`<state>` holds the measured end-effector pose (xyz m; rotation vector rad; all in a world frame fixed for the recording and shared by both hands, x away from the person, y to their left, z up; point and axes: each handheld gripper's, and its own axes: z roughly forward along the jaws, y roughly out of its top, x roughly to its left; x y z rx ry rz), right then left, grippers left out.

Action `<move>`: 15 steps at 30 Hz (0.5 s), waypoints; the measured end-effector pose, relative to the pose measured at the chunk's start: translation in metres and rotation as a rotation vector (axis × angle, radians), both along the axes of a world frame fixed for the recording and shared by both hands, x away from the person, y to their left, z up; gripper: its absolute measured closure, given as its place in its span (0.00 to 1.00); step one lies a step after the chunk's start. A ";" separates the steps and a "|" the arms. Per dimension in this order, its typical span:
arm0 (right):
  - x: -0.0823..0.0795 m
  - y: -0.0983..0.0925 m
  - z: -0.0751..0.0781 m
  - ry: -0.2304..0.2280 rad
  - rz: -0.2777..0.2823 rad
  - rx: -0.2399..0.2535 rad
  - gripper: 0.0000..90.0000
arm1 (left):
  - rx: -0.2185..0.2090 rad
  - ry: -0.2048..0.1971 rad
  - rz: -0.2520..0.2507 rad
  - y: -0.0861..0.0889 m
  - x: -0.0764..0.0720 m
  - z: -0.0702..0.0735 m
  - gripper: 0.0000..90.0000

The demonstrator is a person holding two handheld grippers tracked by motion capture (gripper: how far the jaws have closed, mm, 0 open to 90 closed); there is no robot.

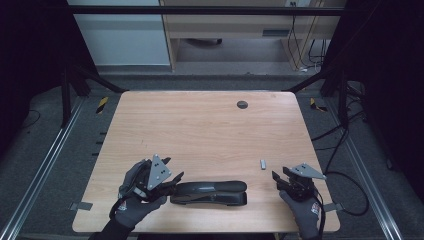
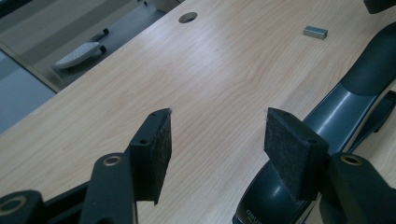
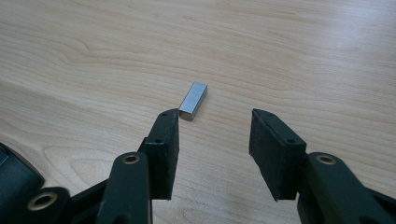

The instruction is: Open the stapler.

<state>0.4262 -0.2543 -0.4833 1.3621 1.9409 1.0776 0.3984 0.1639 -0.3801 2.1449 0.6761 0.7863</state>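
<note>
The left hand-held gripper (image 1: 170,177) stands with its jaws well apart and nothing between the pads; in the left gripper view the stapler (image 2: 345,112) lies just beside the right-hand pad (image 2: 292,149), not gripped. The stapler (image 1: 209,192) lies flat on the worktop (image 1: 200,125) near the front edge, long axis running left to right, its left end just beside the left gripper's tips. It looks like a rigid, fairly heavy thing with a smooth, glossy shell that could slip; I judge the safest hold is across the narrow body near the middle, pads on the two long sides.

Farther right lies a small metal strip of staples (image 1: 262,163), light, stiff and likely to break apart if squeezed hard; take it gently by its long sides. The right hand-held gripper (image 1: 280,179) hovers just short of it, jaws wide and empty; in the right gripper view the staples (image 3: 193,101) sit just beyond the left pad's (image 3: 163,154) tip.
</note>
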 end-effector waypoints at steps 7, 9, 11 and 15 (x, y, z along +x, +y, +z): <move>-0.001 0.000 0.001 -0.010 0.000 0.006 0.59 | 0.039 -0.022 -0.032 -0.012 -0.004 0.005 0.45; 0.000 0.000 0.000 -0.011 0.002 0.001 0.59 | 0.041 -0.025 -0.036 -0.014 -0.004 0.005 0.45; 0.000 0.002 0.000 0.003 0.005 0.010 0.59 | 0.054 -0.033 -0.051 -0.019 -0.007 0.006 0.44; 0.000 0.004 -0.001 0.001 0.011 0.004 0.59 | 0.066 -0.046 -0.070 -0.027 -0.010 0.007 0.44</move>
